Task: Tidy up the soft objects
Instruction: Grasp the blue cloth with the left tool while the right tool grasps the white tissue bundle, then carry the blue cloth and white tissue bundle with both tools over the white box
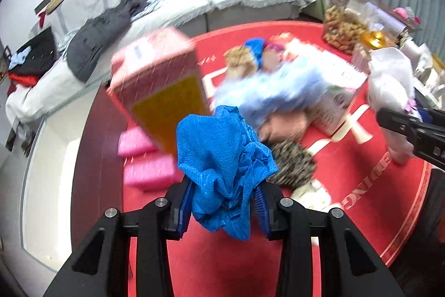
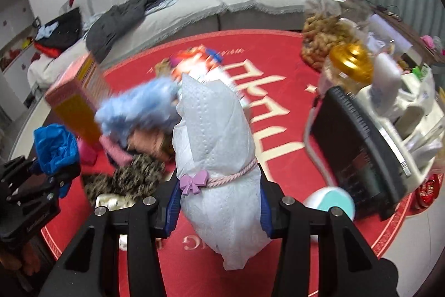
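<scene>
My left gripper [image 1: 224, 202] is shut on a crumpled blue cloth [image 1: 222, 157] and holds it above the red round table mat [image 1: 361, 185]. It also shows at the left of the right wrist view [image 2: 47, 174] with the blue cloth [image 2: 55, 148]. My right gripper [image 2: 219, 202] is shut on a white textured cloth bundle [image 2: 214, 135] tied with a pink cord and a purple bow [image 2: 193, 181]. That gripper and bundle [image 1: 389, 91] show at the right of the left wrist view. A fluffy light-blue item [image 1: 267, 91], a leopard-print item [image 1: 292, 166] and pink cloths [image 1: 144, 169] lie on the mat.
A pink and yellow box [image 1: 161, 80] stands on the mat at the left. Jars of snacks [image 2: 325, 41], a gold-lidded jar [image 2: 350, 63], a black appliance [image 2: 358, 152] and a teal round lid [image 2: 333, 202] crowd the right. A grey sofa [image 2: 222, 2] with red cushions is behind.
</scene>
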The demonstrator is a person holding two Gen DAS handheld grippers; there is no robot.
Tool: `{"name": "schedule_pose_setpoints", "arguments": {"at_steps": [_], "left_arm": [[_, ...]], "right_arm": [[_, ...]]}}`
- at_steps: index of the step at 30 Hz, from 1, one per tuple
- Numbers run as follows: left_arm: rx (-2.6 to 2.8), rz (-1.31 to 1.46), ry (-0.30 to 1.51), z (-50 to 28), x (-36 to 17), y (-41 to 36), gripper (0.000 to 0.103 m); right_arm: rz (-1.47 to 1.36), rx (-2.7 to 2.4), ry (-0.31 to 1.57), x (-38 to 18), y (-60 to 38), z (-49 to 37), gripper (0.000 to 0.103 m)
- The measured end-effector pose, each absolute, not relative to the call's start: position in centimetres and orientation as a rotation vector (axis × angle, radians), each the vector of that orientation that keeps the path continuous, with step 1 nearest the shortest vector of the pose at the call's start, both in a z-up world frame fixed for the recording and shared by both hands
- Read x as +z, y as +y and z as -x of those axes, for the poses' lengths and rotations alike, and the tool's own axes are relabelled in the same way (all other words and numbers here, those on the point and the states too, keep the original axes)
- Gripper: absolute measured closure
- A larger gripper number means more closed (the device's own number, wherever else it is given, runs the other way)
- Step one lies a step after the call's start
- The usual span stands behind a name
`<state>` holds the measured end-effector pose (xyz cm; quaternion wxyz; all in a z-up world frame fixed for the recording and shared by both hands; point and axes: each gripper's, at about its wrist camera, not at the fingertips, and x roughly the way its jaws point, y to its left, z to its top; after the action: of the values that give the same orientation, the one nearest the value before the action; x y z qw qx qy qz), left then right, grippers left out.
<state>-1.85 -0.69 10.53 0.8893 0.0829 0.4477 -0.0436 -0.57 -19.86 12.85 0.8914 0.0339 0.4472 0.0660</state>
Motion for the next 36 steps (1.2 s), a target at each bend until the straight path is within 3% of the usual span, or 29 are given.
{"name": "schedule_pose_setpoints", "arguments": {"at_steps": [13, 23, 36], "left_arm": [[-0.245, -0.115, 0.859, -5.7, 15.9, -6.0, 0.063], [-0.365, 0.013, 0.907, -14.4, 16.6, -10.1, 0.063], [-0.228, -0.063, 0.926, -17.3, 16.9, -10.6, 0.063]], "right_arm": [[-0.071, 0.017, 0.88, 16.0, -22.0, -3.6, 0.054], [-0.114, -0.025, 0.881, 16.2, -24.2, -7.9, 0.054], [-0.195, 0.013, 0.889, 15.7, -23.9, -11.6, 0.054]]}}
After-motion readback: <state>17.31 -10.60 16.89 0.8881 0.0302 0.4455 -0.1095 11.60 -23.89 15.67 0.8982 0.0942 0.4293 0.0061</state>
